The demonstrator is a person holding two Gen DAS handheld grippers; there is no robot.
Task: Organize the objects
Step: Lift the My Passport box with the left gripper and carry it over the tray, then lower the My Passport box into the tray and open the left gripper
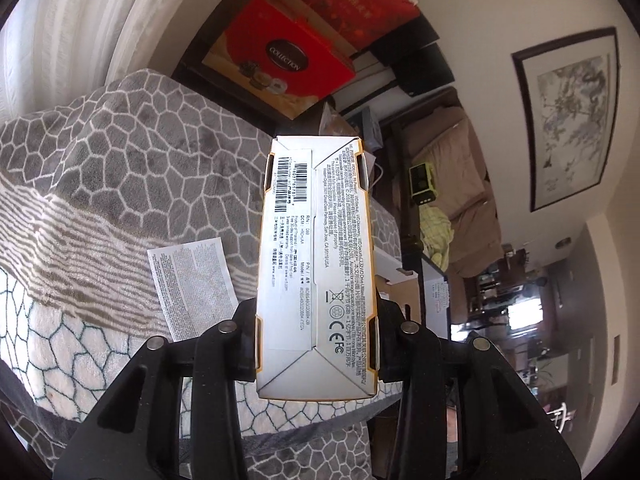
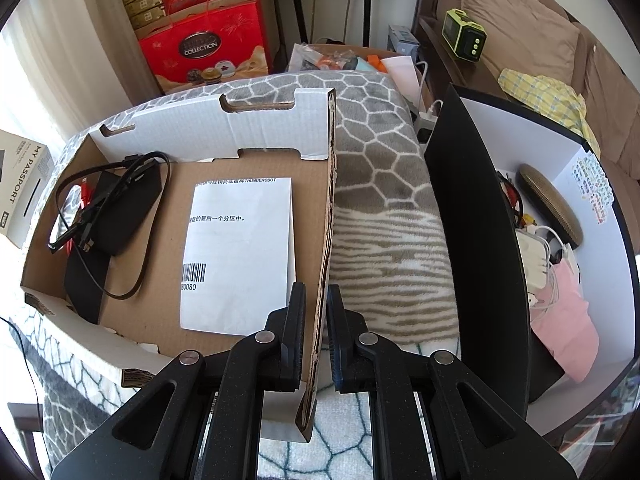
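My left gripper [image 1: 318, 344] is shut on a white, yellow-edged "My Passport" box [image 1: 316, 248], held up above the grey patterned blanket [image 1: 120, 152]. The same box shows at the left edge of the right wrist view [image 2: 20, 184]. My right gripper [image 2: 317, 340] is shut on the right wall [image 2: 326, 248] of an open cardboard box. Inside that box lie a black drive with a black cable [image 2: 116, 208] and a white printed sheet [image 2: 240, 252].
A loose printed leaflet [image 1: 192, 284] lies on the blanket. A black-and-white bin [image 2: 480, 240] with chargers, cables and a pink item stands to the right. Red gift boxes [image 2: 204, 48] stand behind. A brown sofa with a green device [image 2: 464, 38] is at far right.
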